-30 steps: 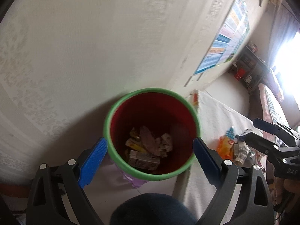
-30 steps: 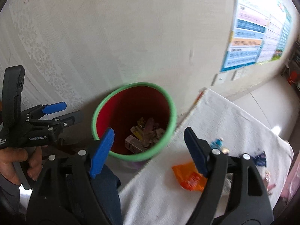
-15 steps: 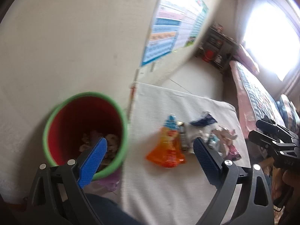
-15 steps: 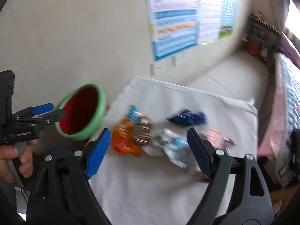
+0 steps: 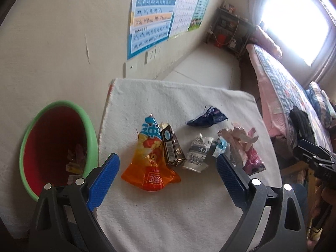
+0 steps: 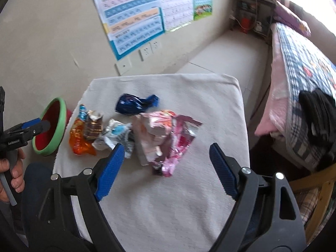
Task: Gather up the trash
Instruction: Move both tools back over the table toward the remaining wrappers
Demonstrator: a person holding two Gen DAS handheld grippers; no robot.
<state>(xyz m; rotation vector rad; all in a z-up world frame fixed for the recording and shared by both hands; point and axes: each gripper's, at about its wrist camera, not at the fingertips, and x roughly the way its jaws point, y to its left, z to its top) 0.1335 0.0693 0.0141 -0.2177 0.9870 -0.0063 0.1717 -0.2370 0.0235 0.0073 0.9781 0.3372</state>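
Trash lay strewn across the middle of the white cloth-covered table, and both claws hung above its near edge with nothing between their pads. The left gripper stood wide; in its own view the orange snack bag lay just ahead of the gap, nearer the left pad, with the dark brown drink carton touching the bag's right side. Next to the carton sat the crumpled white-and-grey wrapper, then the pink wrapper pile close by the right pad. The dark blue wrapper lay apart, farther back on the cloth. Off the table's left edge stood the green-rimmed red bin, with scraps showing in its bottom, just beside the left pad.

The right gripper was wide as well, empty. From its camera the pink wrapper pile sat just ahead of the open jaws, slightly toward the left pad, not touching either pad. The white-and-grey wrapper lay beyond the left pad, the carton and orange bag farther left still, and the blue wrapper behind them all. At that view's left edge a hand gripped the left gripper's handle, in front of the bin.
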